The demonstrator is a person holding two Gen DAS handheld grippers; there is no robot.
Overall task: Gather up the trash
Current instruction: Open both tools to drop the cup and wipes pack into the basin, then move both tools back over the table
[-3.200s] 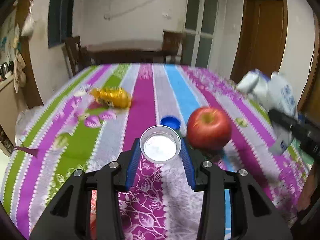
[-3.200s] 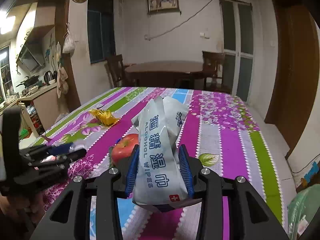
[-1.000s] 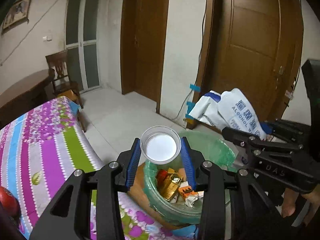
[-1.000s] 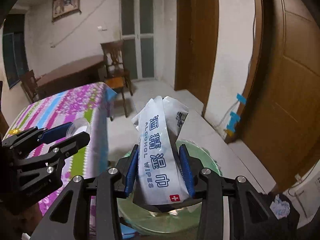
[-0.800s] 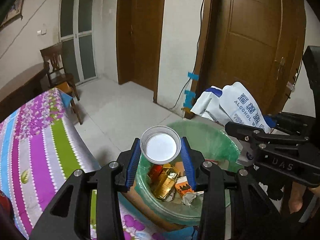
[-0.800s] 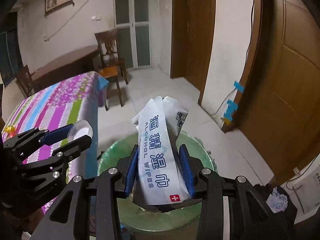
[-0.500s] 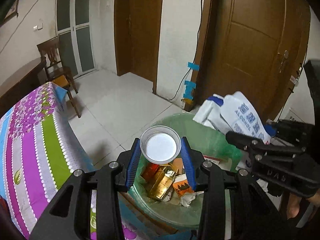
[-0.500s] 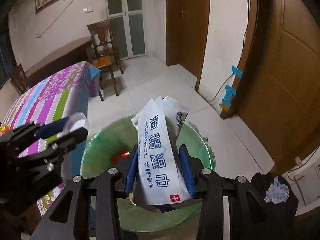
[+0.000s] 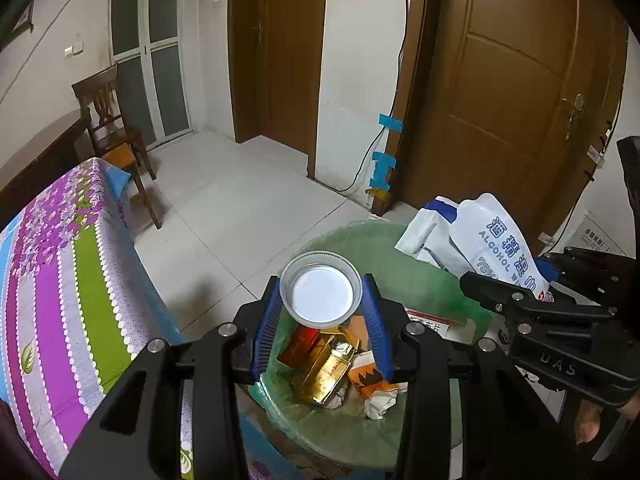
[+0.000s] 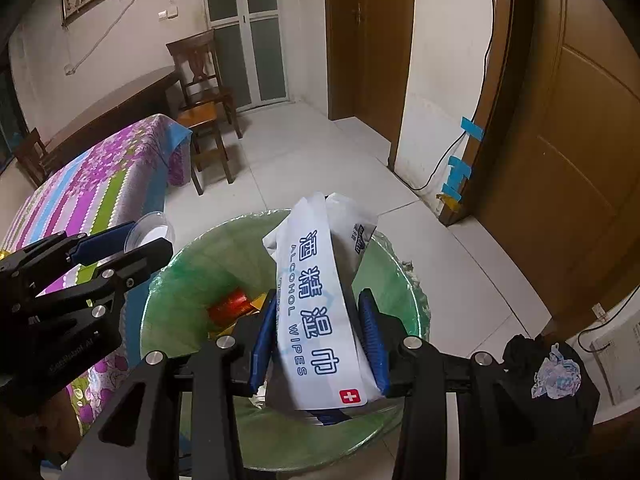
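My left gripper [image 9: 321, 320] is shut on a small clear plastic cup [image 9: 321, 294] and holds it above the near rim of a green-lined trash bin [image 9: 440, 280]. The bin holds gold, red and orange wrappers [image 9: 326, 368]. My right gripper [image 10: 320, 328] is shut on a white alcohol wipes pack [image 10: 320, 300] and holds it over the same bin [image 10: 192, 272]. The wipes pack also shows in the left wrist view [image 9: 496, 244], over the bin's far right rim. The left gripper with the cup [image 10: 150, 232] shows at the left of the right wrist view.
The table with the striped purple and green cloth [image 9: 60, 280] stands just left of the bin. A wooden chair [image 10: 200, 96] stands beyond it. Brown doors [image 9: 516, 92] and a white wall with a cable lie behind the bin. A dark bundle [image 10: 552, 376] lies at the right.
Both grippers have swung from the table to the trash bin and moved lower and closer over it. Both keep their hold on the cup and the wipes pack.
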